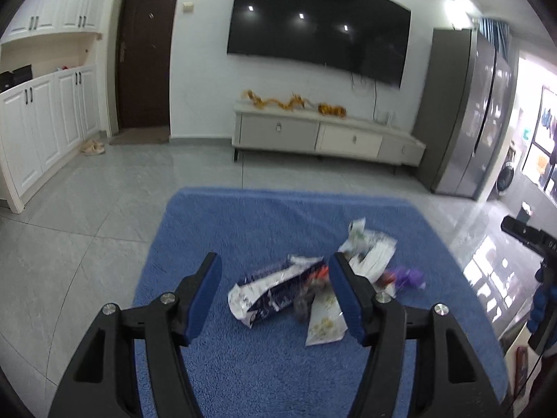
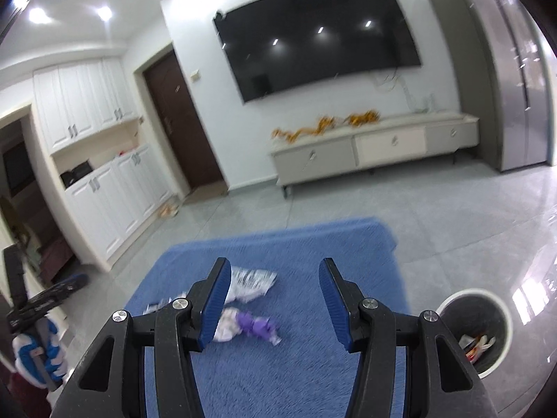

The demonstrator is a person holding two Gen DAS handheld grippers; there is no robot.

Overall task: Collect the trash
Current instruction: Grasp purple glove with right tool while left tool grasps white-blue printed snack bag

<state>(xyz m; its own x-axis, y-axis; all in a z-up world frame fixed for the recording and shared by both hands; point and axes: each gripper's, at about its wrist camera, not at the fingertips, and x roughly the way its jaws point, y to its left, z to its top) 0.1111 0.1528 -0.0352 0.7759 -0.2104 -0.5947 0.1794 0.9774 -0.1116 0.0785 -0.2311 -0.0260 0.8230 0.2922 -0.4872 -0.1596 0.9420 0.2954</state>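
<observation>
Left tool (image 1: 275, 275) is hanging over the trash with its jaws apart and nothing between the pads; we are seeing a blue-and-white wrapper (image 1: 268, 296) framed in the gap, lying flat on the blue rug (image 1: 278, 216). Right tool (image 2: 275, 280) is also standing about half open, gripping nothing, with bare rug between its fingers. Just by its left finger we are seeing a purple wrapper (image 2: 256, 325) and a crumpled white wrapper (image 2: 250, 280) a bit farther off, both loose on the rug. In the left wrist view a white packet (image 1: 369, 247) and a pale snack bag (image 1: 325, 324) are lying touching the rest of the pile. We are spotting a dark trash bin (image 2: 482, 334) with a white rim on the grey tile floor (image 2: 452, 216) just right of the rug, some wrappers already inside. Everything is a little blurred.
</observation>
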